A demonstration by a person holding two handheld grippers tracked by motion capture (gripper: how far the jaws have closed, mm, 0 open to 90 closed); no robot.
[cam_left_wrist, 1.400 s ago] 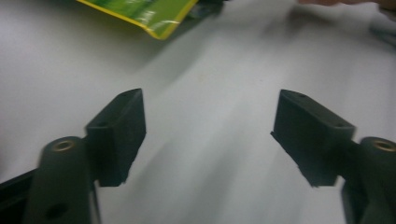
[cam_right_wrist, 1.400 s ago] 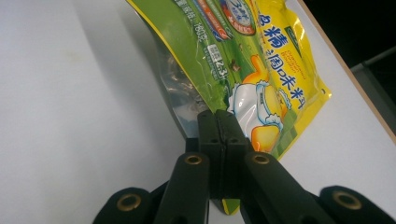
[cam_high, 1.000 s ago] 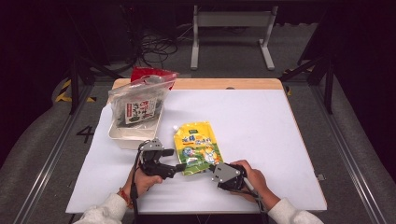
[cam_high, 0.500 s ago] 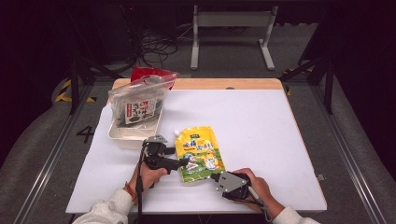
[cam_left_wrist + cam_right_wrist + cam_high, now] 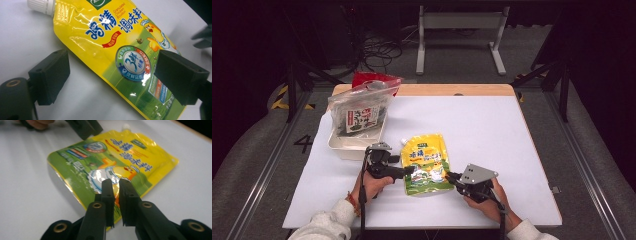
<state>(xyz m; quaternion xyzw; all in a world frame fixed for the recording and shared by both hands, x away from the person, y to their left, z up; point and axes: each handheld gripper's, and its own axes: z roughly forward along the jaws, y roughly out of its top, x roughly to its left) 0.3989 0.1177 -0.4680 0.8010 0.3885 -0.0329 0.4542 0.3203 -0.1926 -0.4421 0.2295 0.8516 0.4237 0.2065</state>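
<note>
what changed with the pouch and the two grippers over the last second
The right gripper slid out to the right along the yellow seasoning pouch's lower edge; its jaws have just been opening slightly, with the pouch's edge between them. The pouch turned a little. The left gripper stayed open at the pouch's left side, and the tray with its bag did not move.

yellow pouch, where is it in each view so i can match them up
High view: the yellow pouch lies flat at the table's near middle, between the two grippers.
Left gripper view: it runs from upper left to lower right, white cap at top left, between open jaws.
Right gripper view: it lies across the centre, just beyond the jaws.
Shared landmark: the round blue and green badge on the pouch, also seen in the right gripper view.
</note>
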